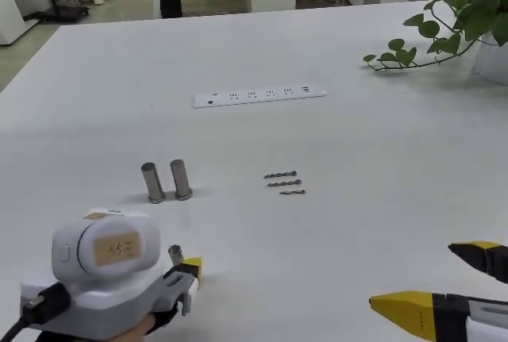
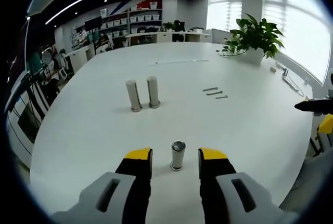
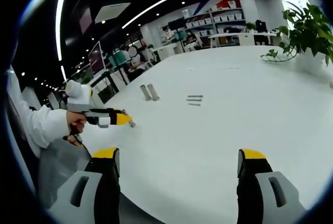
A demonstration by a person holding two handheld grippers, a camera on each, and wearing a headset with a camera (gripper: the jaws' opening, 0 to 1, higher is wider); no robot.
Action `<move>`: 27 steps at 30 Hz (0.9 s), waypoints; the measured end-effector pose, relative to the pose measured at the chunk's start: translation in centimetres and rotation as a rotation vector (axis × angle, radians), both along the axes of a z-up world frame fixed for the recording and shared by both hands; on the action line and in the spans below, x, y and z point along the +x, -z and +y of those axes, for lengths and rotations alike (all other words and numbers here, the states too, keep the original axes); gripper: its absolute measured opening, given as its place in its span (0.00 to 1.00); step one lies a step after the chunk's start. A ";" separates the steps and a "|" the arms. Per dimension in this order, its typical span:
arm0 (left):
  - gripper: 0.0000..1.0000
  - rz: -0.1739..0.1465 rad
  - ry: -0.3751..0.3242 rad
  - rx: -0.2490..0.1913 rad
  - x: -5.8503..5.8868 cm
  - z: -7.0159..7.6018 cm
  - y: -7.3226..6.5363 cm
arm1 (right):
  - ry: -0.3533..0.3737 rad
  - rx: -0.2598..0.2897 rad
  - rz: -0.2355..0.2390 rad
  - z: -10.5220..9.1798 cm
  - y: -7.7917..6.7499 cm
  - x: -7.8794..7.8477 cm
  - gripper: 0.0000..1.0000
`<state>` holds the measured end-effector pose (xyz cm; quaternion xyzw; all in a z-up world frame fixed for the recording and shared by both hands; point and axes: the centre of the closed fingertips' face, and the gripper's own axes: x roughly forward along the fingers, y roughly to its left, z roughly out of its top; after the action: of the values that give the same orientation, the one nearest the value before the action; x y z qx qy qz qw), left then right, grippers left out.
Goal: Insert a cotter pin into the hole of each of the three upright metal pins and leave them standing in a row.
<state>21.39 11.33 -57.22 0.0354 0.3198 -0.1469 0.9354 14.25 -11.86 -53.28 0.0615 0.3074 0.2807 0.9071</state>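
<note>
**White table, one pin between your left jaws**

White table (image 1: 357,223) runs out ahead of you in an open office, with shelves and desks beyond its far edge. Your left gripper (image 2: 176,157) sits low near the near left edge, its jaws parted. They stand on either side of one upright metal pin (image 2: 178,151), with a gap showing on each side, so nothing is clamped. Your right gripper (image 3: 179,154) hangs over the near right edge with its jaws spread wide and nothing between them.

Two more metal pins (image 1: 152,182) (image 1: 181,179) stand upright just beside each other, further in from the near edge on the left half. Three cotter pins (image 1: 282,183) lie loose toward the middle of the table, parallel and stacked one behind another, well apart from all the metal pins. None of them sits in a hole.

Closer to the far edge lies a white power strip (image 1: 259,95). By the far right corner a leafy plant (image 1: 452,17) trails onto the tabletop.
</note>
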 end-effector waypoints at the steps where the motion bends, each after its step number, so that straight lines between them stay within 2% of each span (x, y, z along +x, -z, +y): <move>1: 0.36 0.001 0.017 -0.003 -0.1 -0.1 -0.1 | -0.001 0.000 0.000 0.0 0.0 0.0 0.92; 2: 0.38 0.020 0.039 -0.029 -0.3 -0.4 0.0 | -0.002 -0.001 0.001 0.0 0.0 0.0 0.92; 4: 0.39 0.078 0.064 -0.090 -0.9 -0.9 0.2 | -0.001 0.000 0.000 0.0 0.0 0.0 0.92; 6: 0.40 0.077 0.083 -0.094 -0.9 -0.6 0.1 | 0.002 -0.001 -0.002 -0.1 -0.1 0.1 0.92; 8: 0.41 0.094 0.104 -0.143 -1.3 -1.0 -0.1 | 0.002 -0.002 -0.003 -0.2 -0.2 0.1 0.92; 9: 0.43 0.094 0.096 -0.170 -1.4 -0.7 -0.4 | 0.007 -0.005 -0.004 -0.4 -0.2 0.1 0.92; 13: 0.55 0.076 0.107 -0.223 -1.7 -0.1 -1.3 | 0.026 -0.006 -0.007 -1.2 -0.3 0.2 0.92; 16: 0.63 0.081 0.133 -0.254 -2.2 0.3 -1.7 | 0.035 -0.013 -0.006 -1.6 -0.3 0.2 0.92; 18: 0.63 0.085 0.162 -0.276 -2.8 0.3 -1.8 | 0.040 -0.016 -0.006 -1.8 -0.3 0.3 0.92; 21: 0.65 0.088 0.169 -0.319 -3.6 0.7 -2.0 | 0.045 -0.017 -0.007 -2.0 -0.4 0.3 0.92; 24: 0.70 0.079 0.179 -0.327 -4.2 1.1 -2.4 | 0.041 -0.025 -0.008 -2.1 -0.4 0.3 0.92; 27: 0.81 0.067 0.202 -0.334 -4.7 1.3 -2.9 | 0.039 -0.032 -0.008 -2.2 -0.5 0.3 0.92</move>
<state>16.68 12.60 -54.27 -0.0933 0.3165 -0.2923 0.8976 14.59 -14.10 -52.80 0.0518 0.3072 0.2581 0.9145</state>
